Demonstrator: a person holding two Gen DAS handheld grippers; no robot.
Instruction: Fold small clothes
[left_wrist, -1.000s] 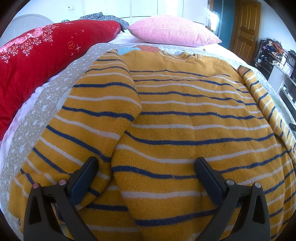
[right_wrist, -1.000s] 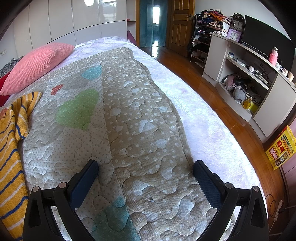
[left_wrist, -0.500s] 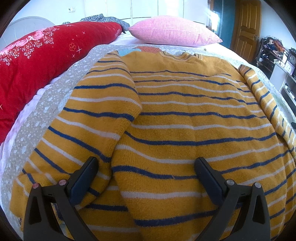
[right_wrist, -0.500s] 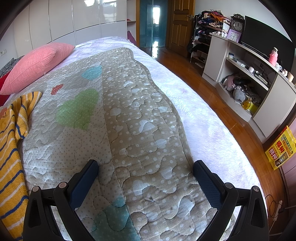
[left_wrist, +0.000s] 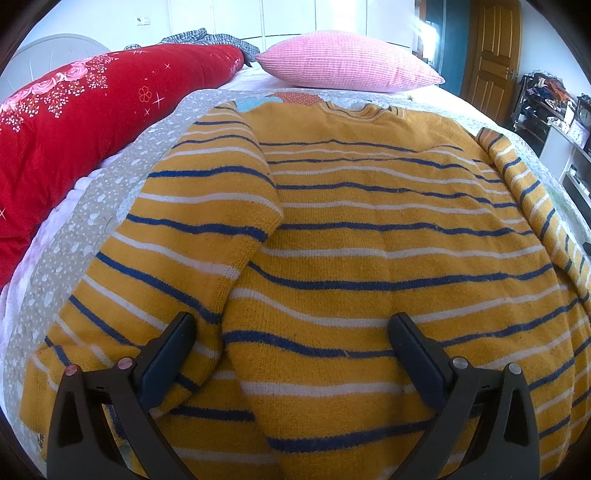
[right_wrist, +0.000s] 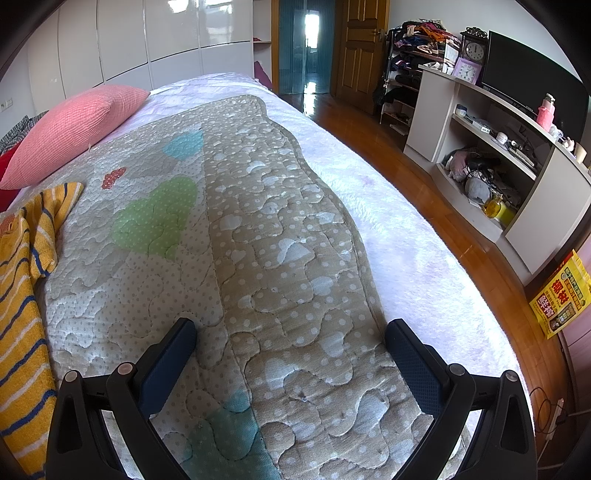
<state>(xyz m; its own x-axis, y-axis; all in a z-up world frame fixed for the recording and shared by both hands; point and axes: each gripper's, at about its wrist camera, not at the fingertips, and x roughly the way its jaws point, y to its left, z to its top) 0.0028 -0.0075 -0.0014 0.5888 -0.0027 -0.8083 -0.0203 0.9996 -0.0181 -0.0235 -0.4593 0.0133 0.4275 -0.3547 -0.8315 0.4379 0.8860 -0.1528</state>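
Note:
A yellow sweater with blue and white stripes lies flat on the quilted bed cover, collar toward the pillows. Its left sleeve is folded in over the body; its right sleeve lies along the right side. My left gripper is open and empty just above the sweater's lower part. My right gripper is open and empty over bare quilt. The sweater's edge shows at the far left of the right wrist view.
A red floral duvet lies along the left of the bed. A pink pillow sits at the head. Right of the bed are wooden floor, a white shelf unit with clutter, and a yellow bag.
The left wrist view has shifted slightly to the right over the sweater. The right gripper has not moved. Both stay open.

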